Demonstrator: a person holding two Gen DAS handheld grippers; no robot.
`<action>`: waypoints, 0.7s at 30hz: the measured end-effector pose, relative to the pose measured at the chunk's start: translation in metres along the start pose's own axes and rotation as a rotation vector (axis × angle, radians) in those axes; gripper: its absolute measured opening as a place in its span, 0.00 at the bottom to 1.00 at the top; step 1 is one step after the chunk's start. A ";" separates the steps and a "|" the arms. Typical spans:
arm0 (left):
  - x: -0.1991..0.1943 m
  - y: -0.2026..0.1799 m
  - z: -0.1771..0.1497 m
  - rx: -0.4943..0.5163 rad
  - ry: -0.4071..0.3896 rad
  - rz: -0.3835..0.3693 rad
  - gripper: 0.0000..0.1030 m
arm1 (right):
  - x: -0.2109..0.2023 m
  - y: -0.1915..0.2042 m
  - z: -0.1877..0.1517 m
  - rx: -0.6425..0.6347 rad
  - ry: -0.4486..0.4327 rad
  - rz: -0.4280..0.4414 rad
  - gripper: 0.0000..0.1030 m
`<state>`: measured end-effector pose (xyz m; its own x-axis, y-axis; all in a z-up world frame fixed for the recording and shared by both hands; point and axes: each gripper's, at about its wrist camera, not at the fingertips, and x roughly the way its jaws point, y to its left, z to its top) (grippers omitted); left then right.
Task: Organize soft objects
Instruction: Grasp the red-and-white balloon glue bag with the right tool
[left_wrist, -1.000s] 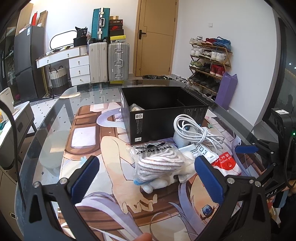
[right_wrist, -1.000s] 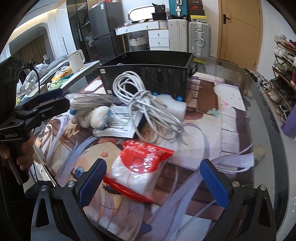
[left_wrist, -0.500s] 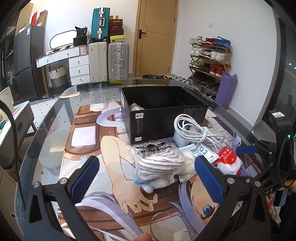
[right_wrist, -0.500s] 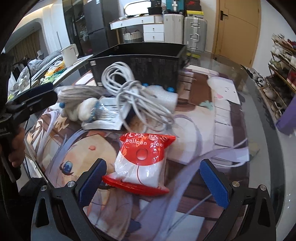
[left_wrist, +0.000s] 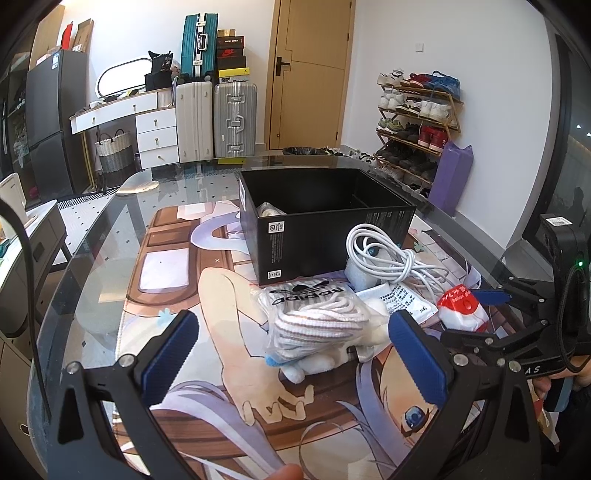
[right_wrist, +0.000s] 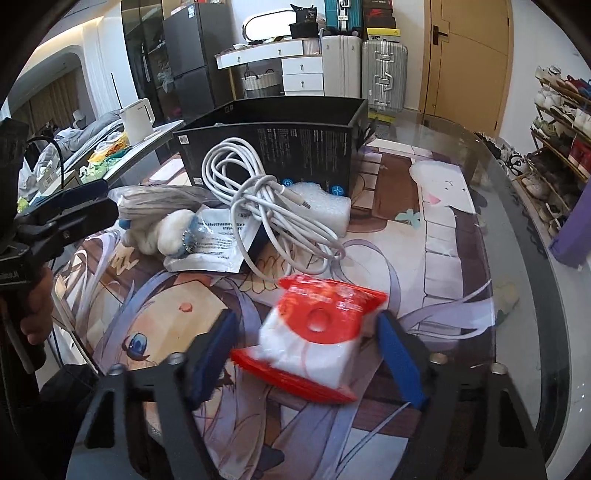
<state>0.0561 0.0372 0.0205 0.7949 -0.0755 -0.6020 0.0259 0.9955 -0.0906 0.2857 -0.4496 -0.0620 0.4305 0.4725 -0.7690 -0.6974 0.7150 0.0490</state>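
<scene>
A red and white packet (right_wrist: 317, 336) lies on the printed mat between the blue pads of my right gripper (right_wrist: 306, 354); the jaws have narrowed around it, the right pad near its edge, a gap on the left. The packet also shows in the left wrist view (left_wrist: 460, 308). My left gripper (left_wrist: 291, 354) is open and empty, just in front of a bagged pair of striped socks (left_wrist: 314, 321) and a white plush toy (left_wrist: 314, 363). Behind them stand a black box (left_wrist: 325, 221), a coiled white cable (left_wrist: 384, 254) and a white foam block (right_wrist: 321, 210).
A flat white pouch (right_wrist: 218, 240) lies beside the plush toy. The glass table's curved edge (right_wrist: 517, 229) runs along the right. Something pale lies inside the black box (left_wrist: 267, 210). A shoe rack (left_wrist: 417, 118) and suitcases (left_wrist: 218, 118) stand beyond the table.
My right gripper has moved forward over the red and white packet and its jaws have closed in around it. My left gripper has stayed in place, open.
</scene>
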 end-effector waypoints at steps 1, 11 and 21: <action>0.000 0.000 0.000 0.000 0.000 0.000 1.00 | -0.001 0.000 0.000 -0.001 -0.002 0.000 0.64; 0.001 -0.001 0.000 -0.001 0.003 -0.002 1.00 | -0.010 -0.002 0.000 -0.028 -0.030 -0.002 0.52; 0.003 -0.002 -0.003 -0.012 0.016 -0.016 1.00 | -0.027 -0.019 -0.001 0.003 -0.061 -0.039 0.51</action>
<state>0.0567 0.0349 0.0165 0.7846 -0.0929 -0.6130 0.0317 0.9934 -0.1099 0.2868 -0.4764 -0.0426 0.4915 0.4744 -0.7304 -0.6778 0.7350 0.0212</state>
